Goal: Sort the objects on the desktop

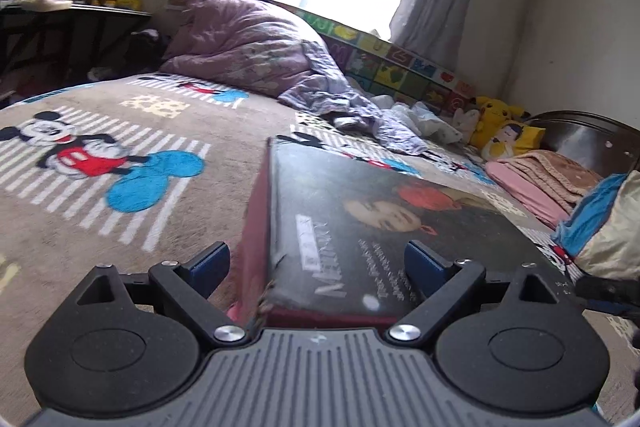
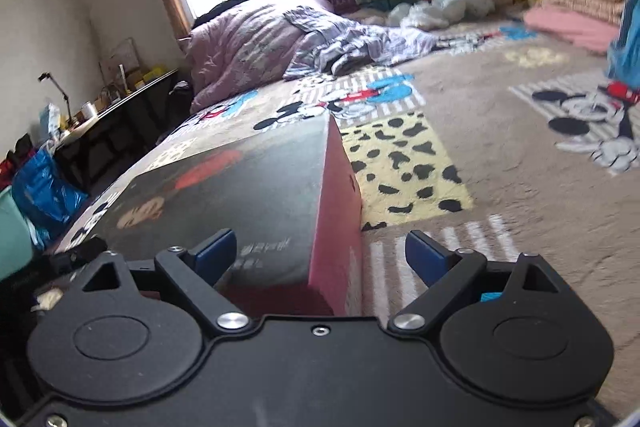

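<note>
A flat dark box [image 1: 380, 227] with red sides and a printed face on its lid lies on the Mickey Mouse blanket [image 1: 120, 155]. My left gripper [image 1: 318, 265] is open, its blue pads straddling the box's near left corner. In the right wrist view the same box [image 2: 248, 195] lies ahead. My right gripper [image 2: 320, 253] is open, straddling the box's near right corner, with the right pad over the blanket [image 2: 520, 187]. I cannot tell whether the pads touch the box.
A rumpled purple quilt [image 1: 248, 43] and loose clothes [image 1: 352, 107] lie at the far side. Yellow plush toys [image 1: 500, 127] and folded pink blankets [image 1: 540, 179] sit at the right. A dark cluttered desk [image 1: 60, 15] stands at the left. A blue bag [image 2: 44, 195] is beside the bed.
</note>
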Tool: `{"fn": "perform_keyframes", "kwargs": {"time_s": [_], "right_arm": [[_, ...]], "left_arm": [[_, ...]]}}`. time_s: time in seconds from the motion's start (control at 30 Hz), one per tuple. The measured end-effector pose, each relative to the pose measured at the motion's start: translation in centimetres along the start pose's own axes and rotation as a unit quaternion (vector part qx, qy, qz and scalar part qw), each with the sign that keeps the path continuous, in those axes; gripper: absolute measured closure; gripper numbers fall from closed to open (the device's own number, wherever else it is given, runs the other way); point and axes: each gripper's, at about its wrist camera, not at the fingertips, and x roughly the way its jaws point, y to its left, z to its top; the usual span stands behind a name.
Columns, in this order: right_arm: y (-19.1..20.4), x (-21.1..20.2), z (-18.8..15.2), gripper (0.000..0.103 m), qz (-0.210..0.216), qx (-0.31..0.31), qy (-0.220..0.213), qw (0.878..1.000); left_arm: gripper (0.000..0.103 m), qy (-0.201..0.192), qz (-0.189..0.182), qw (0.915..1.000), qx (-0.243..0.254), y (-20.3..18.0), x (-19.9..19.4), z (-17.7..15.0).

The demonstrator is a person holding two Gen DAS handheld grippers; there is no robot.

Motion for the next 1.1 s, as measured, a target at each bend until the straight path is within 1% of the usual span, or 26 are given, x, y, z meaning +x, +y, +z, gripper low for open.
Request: {"fn": "perform_keyframes", "kwargs": {"time_s": [0.07, 0.17, 0.27, 0.37, 0.5, 0.6, 0.7, 0.97, 1.1], "right_arm": [[0.3, -1.4, -0.6, 0.009, -0.007, -0.014, 0.000, 1.000], [0.6, -3.2, -1.7, 0.008, -0.015, -0.029, 0.016, 0.999], [1.2, -4.9, -2.6, 0.007, -0.025, -0.042, 0.031, 0.998], [1.7, -6.5, -3.4, 0.006, -0.021, -0.044, 0.040, 0.998], [2.6, -8.5, -4.1, 0.005, -0.030, -0.053, 0.047, 0.997], [3.2, -9.9, -4.5, 0.005, -0.036, -0.058, 0.052, 0.996], [3.6, -11.2, -4.9, 0.005, -0.039, -0.056, 0.051, 0.996], [4.5, -14.0, -6.4, 0.005, -0.048, -0.064, 0.061, 0.995], [4.7, -15.1, -7.1, 0.005, -0.052, -0.066, 0.066, 0.994]], "left_arm": [[0.009, 0.001, 0.006, 1.0000, -0.006, 0.0, -1.1, -0.5], [0.009, 0.005, 0.007, 0.9998, -0.018, -0.3, -2.7, -1.5], [0.009, 0.018, 0.023, 0.9995, -0.013, -1.1, -4.0, -2.5], [0.009, 0.026, 0.034, 0.9991, -0.004, -2.2, -5.3, -3.3], [0.009, 0.041, 0.044, 0.9981, 0.014, -3.7, -7.1, -4.5], [0.009, 0.053, 0.042, 0.9973, 0.029, -5.0, -8.3, -5.7], [0.009, 0.065, 0.049, 0.9954, 0.049, -6.5, -9.3, -6.8], [0.009, 0.086, 0.074, 0.9899, 0.085, -9.9, -11.6, -9.2], [0.009, 0.100, 0.073, 0.9874, 0.098, -11.4, -12.7, -10.3]]}}
